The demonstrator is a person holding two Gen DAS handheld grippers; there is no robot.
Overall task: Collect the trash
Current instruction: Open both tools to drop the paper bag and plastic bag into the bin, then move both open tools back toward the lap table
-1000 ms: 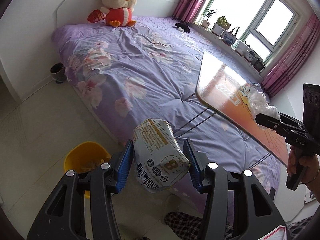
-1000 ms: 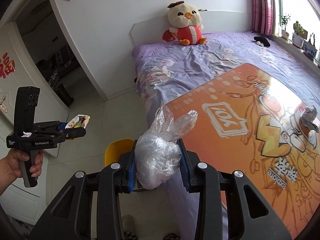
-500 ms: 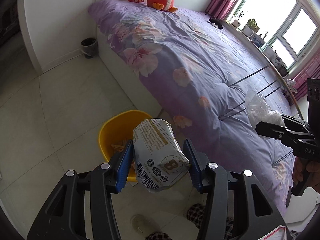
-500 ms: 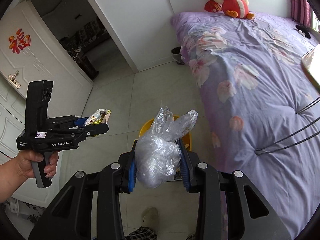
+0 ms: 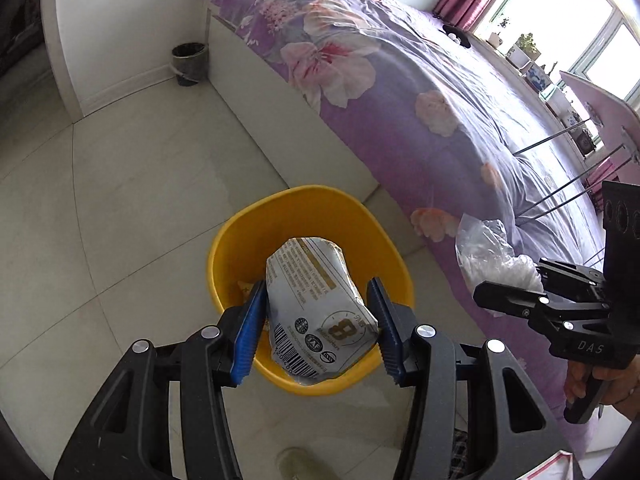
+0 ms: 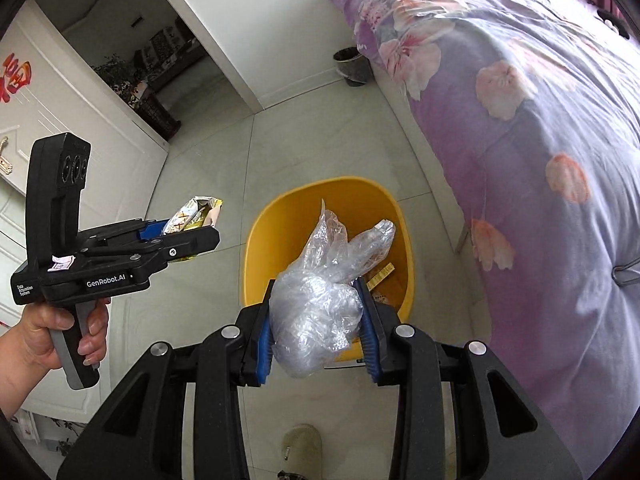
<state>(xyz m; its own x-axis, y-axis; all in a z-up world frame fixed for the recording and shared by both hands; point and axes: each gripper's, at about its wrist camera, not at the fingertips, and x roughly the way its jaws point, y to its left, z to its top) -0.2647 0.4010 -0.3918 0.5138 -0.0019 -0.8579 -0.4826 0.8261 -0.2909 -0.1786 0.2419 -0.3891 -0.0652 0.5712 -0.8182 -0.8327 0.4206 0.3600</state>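
My left gripper point(image 5: 316, 316) is shut on a crumpled white snack wrapper point(image 5: 316, 308) with a barcode and holds it above the yellow bin point(image 5: 304, 208) on the floor. My right gripper point(image 6: 316, 320) is shut on a crumpled clear plastic bag point(image 6: 320, 312) and holds it above the same yellow bin point(image 6: 332, 196). Some scraps lie inside the bin. In the left wrist view the right gripper point(image 5: 504, 292) with the plastic bag point(image 5: 488, 252) is to the right. In the right wrist view the left gripper point(image 6: 192, 228) with the wrapper point(image 6: 196, 216) is to the left.
A bed with a purple flowered cover point(image 5: 420, 92) stands right beside the bin. A small dark waste basket point(image 5: 190, 62) stands by the wall at the head of the bed. A white door point(image 6: 72, 128) and an open doorway are on the left. My shoe point(image 6: 302, 446) is on the pale floor tiles.
Both grippers have swung away from the orange table and down toward the floor, so the yellow bin is now directly beneath the wrapper and the plastic bag. Both holds are unchanged.
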